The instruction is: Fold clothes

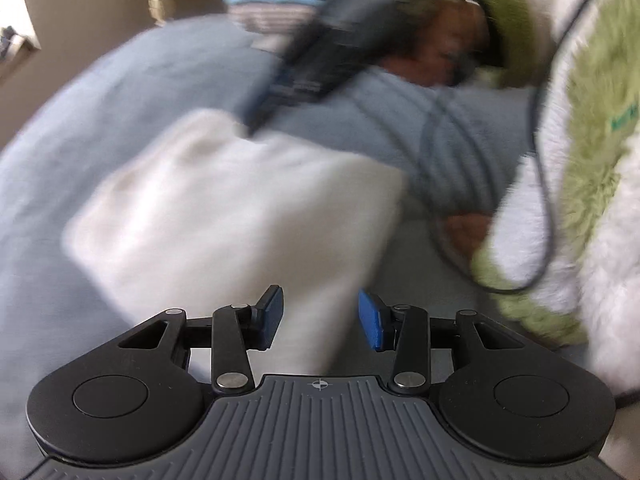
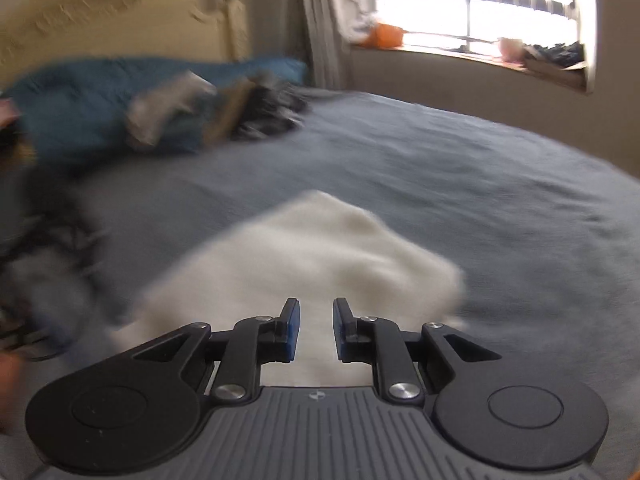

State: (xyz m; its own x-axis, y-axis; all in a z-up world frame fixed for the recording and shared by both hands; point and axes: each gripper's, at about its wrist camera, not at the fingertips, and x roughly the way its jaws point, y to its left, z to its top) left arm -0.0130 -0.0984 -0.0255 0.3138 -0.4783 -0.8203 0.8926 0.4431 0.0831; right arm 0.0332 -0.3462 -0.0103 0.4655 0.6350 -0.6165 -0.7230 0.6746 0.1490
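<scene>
A folded white cloth [image 1: 224, 216] lies flat on the blue-grey bedsheet [image 1: 80, 128]. My left gripper [image 1: 321, 314] hovers over its near edge, blue pads apart, with nothing pinched between them. My right gripper [image 1: 256, 120], dark and blurred, is held by a hand in a green and white fluffy sleeve [image 1: 592, 152] and points at the cloth's far corner. In the right wrist view, the right gripper [image 2: 317, 328] stands over the white cloth [image 2: 320, 248] with a narrow gap between its pads; the cloth shows through the gap unpinched.
A stack of folded striped clothes [image 1: 272, 4] sits at the far side of the bed. A blue blanket [image 2: 88, 112] and a heap of loose garments [image 2: 256, 108] lie near the headboard. A window [image 2: 480, 8] is behind, and a black cable [image 1: 540, 168] hangs at the right.
</scene>
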